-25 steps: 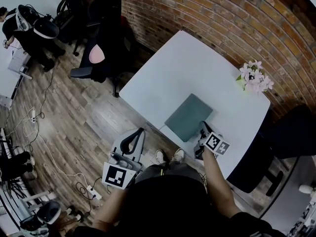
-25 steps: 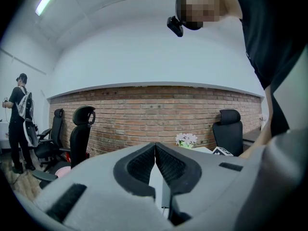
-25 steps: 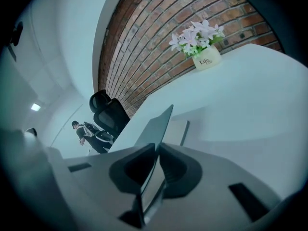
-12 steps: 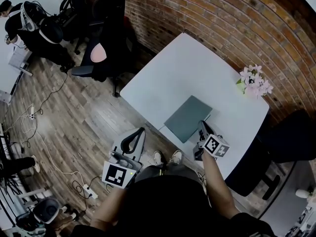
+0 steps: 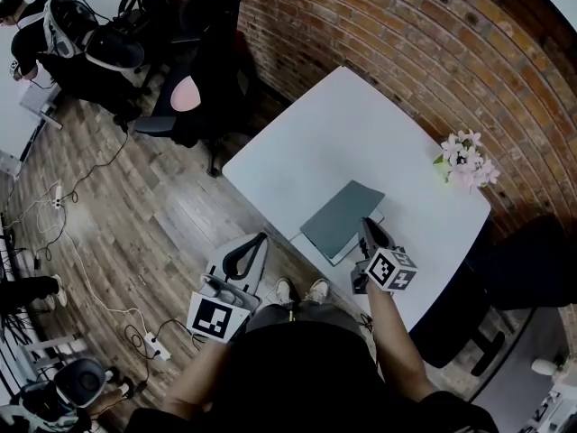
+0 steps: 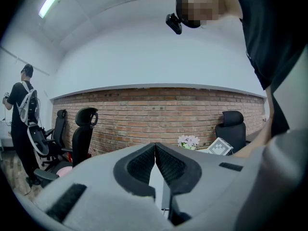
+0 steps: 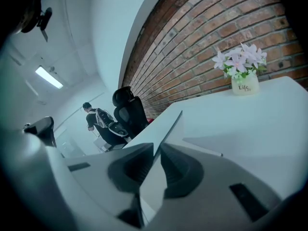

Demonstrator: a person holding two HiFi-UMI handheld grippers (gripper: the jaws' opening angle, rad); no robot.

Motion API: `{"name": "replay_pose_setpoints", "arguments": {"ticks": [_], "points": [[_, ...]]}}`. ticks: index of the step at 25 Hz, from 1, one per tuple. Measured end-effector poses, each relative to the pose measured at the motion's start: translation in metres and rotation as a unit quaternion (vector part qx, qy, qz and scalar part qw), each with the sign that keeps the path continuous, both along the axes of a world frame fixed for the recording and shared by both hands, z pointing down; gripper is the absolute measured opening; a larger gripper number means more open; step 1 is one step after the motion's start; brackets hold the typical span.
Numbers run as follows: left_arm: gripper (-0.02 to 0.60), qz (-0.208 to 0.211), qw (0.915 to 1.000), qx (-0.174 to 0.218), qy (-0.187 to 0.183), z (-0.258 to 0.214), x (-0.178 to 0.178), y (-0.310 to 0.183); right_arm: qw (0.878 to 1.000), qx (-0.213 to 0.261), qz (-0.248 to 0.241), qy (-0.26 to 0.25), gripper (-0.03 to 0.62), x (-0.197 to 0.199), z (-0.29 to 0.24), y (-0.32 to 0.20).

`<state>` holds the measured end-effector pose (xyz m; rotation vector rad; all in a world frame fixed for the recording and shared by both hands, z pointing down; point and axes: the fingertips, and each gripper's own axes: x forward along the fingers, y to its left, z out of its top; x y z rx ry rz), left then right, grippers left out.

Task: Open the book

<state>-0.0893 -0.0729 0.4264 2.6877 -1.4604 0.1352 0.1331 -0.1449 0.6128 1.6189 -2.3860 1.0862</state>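
On the left, the left gripper [image 6: 155, 145] is hanging off the near edge of the white rectangular bench [image 5: 343, 124], above the wooden floor [image 5: 153, 215]. It is taking no part in the work. Its black ribbed fingers [image 6: 139, 165] are pressed together with nothing between them.

Toward the middle, the teal-grey rectangular book [image 5: 335, 213] is lying flat on the bench close to the near edge. Its thin front cover [image 7: 166, 129] is being raised along the right-hand side, and pale pages are showing under it.

Just right of that, the right gripper [image 7: 157, 150] is pinching the lifted edge of the front cover. Its fingers [image 7: 180, 170] have just been easing apart a little, but the cover is running straight between them and looks held. A small white pot of pale pink flowers [image 5: 464, 156] is standing at the far right corner, well apart from the book.

The step in hand seems to be the lift itself. The cover is only partly up, so the book is not open yet. The next move likely calls for swinging the cover up and over toward the left in an arc about the spine, while keeping enough grip that it does not slip out.
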Motion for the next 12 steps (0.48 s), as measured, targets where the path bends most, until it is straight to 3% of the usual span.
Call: {"name": "replay_pose_setpoints", "arguments": {"ticks": [12], "points": [[0.025, -0.017, 0.9998, 0.004, 0.005, -0.002, -0.007, -0.007, 0.996, 0.044, -0.057, 0.053, 0.064, -0.026, -0.022, -0.02]]}}
